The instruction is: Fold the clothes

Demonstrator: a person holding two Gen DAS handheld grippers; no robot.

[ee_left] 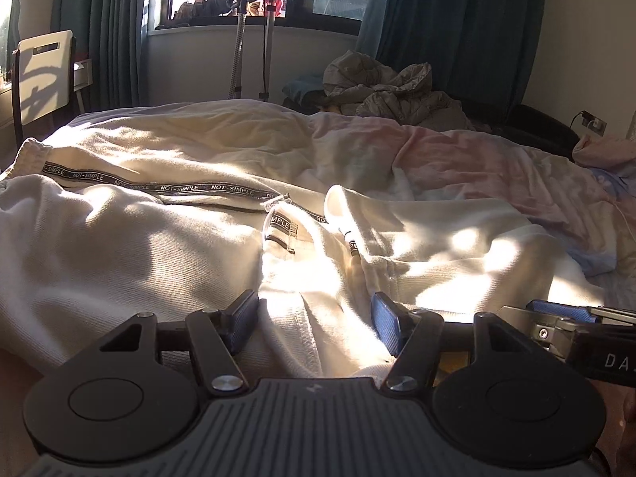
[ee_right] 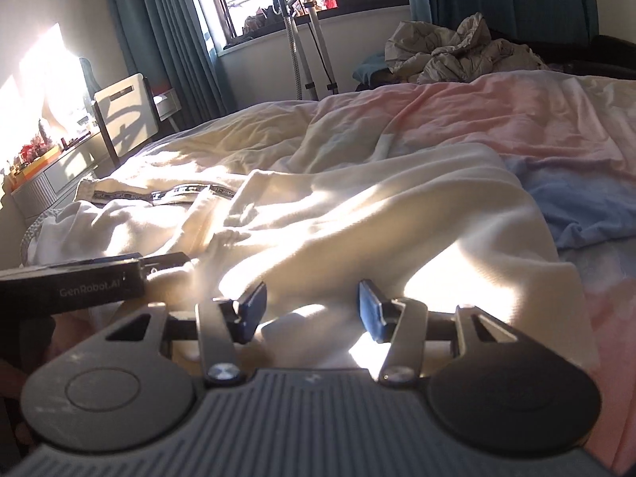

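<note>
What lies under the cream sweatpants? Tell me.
The sweatpants lie on a pink and blue bedsheet, which shows beyond them. The part of the sheet directly under them is covered.

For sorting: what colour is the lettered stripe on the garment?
Black stripe with white letters; clearest in left wrist view.

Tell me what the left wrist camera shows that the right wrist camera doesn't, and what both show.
Only the left wrist view shows the wall socket with a plugged charger. Only the right shows the sunlit low cabinet cluttered with small items. Both show the cream garment with black lettered tape, the pink and blue bedsheet, the crumpled grey jacket, and open left tongs and right tongs.
</note>
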